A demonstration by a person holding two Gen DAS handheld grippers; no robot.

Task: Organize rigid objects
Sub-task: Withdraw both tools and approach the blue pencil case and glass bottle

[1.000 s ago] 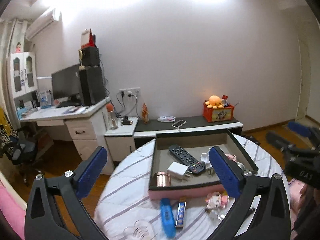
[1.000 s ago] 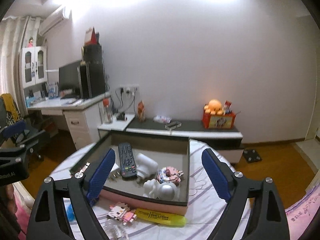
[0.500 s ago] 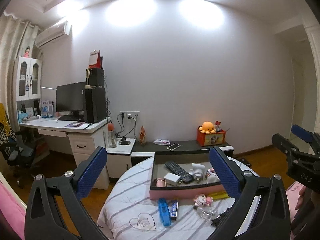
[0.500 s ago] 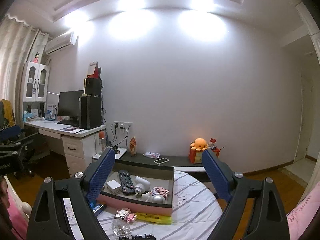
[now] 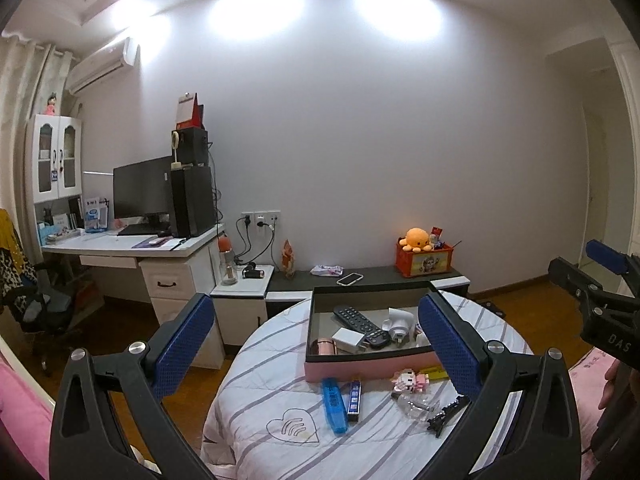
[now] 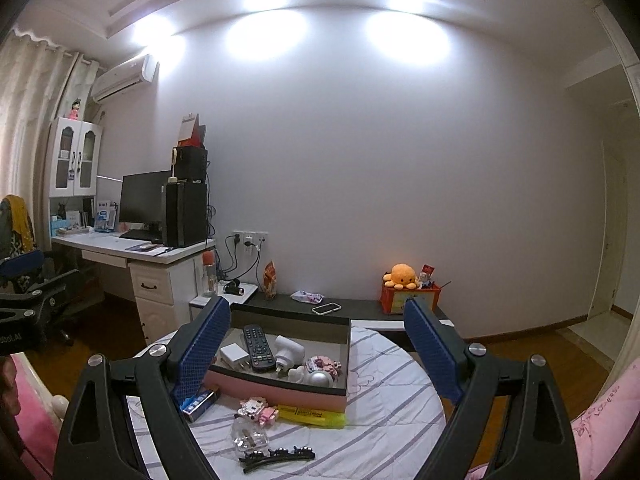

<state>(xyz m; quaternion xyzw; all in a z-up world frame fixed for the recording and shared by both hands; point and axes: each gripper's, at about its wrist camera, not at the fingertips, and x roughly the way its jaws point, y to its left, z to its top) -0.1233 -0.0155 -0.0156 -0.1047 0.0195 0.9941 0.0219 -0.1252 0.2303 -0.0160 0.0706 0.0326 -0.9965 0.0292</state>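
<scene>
Pink box: the pink box sat on the round striped worktop, and it already held a black remote, a white charger, a white plug and a small pink toy.
What changed: you pulled both tongs back and up, so the box looked smaller and farther off than a second before.
What that meant: I think you were between picks, looking for the next thing.
Left tongs: they were spread wide with nothing in them.
Right tongs: they were spread wide and empty too.
Still outside the box: a blue bar, a small dark blue box, a pink block toy, a yellow marker, a clear bottle and a black hair clip lay on the worktop in front of the box.
In the way: the toy, bottle and clip lay close together, so your tongs could bump one while grabbing another.
</scene>
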